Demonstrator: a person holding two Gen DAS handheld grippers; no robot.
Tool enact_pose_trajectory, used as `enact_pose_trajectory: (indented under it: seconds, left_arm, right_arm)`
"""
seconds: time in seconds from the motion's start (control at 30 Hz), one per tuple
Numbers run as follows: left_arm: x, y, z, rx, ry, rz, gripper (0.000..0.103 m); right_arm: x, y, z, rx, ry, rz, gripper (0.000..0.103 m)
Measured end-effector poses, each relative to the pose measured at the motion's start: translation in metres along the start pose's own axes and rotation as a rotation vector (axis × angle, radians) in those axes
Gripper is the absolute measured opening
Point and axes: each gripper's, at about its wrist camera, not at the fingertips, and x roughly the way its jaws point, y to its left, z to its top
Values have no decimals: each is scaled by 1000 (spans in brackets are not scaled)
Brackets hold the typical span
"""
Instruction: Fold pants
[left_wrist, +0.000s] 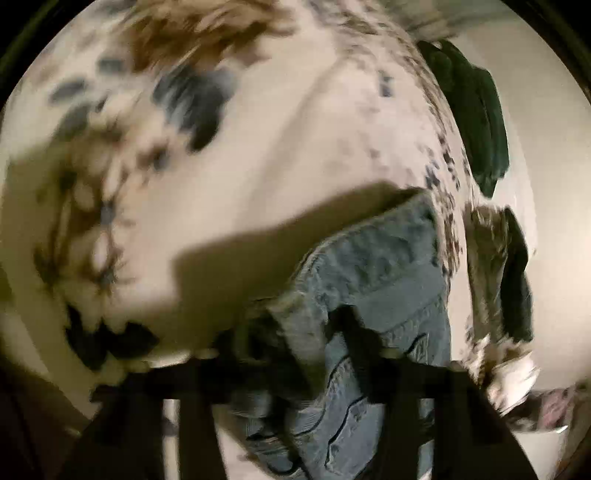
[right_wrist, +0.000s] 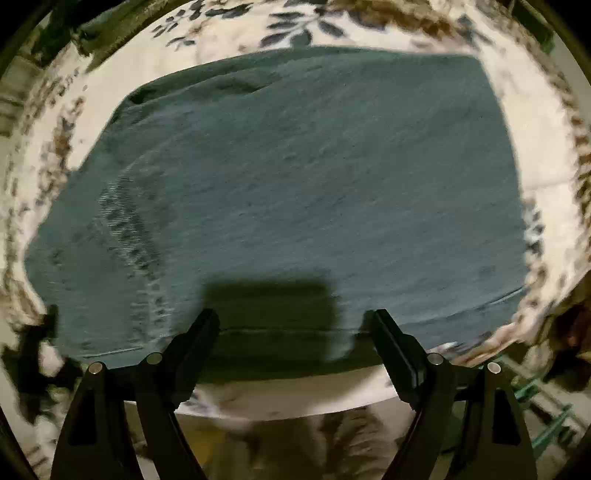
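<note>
Floral-printed bedspread (right_wrist: 546, 155) carries flat blue denim pants (right_wrist: 295, 184). Right gripper (right_wrist: 295, 325) jaws wide at near hem; left gripper (left_wrist: 314, 369) clamps denim. Risk: one-sided pull skews fold.

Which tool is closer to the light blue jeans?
Left. The left tool is shut on the light blue jeans, lifting them. The right tool hangs open over dark folded pants, away from them.

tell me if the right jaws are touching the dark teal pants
Cannot tell. In the right wrist view the right gripper is open over the near edge of the dark teal pants, but no contact or gap shows plainly.
</note>
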Motion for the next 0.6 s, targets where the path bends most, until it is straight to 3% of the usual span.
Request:
enact_pose_trajectory:
  seconds: [0.1, 0.23, 0.43, 0.6]
  left_arm:
    - [-23, -31, -9, 129, -46, 51, 26]
    - [-58, -79, -34, 350, -95, 79, 23]
    - [-91, -162, -88, 661, -105, 44, 23]
    - [-83, -230, -144, 859, -42, -17, 22]
  right_arm:
    - [-5, 5, 0, -59, -47, -109, 86]
    - [-13, 6, 0, -109, -96, -155, 86]
    - [-30, -22, -7, -126, -138, -124, 86]
    - [-33, -69, -8, -66, -156, -138, 86]
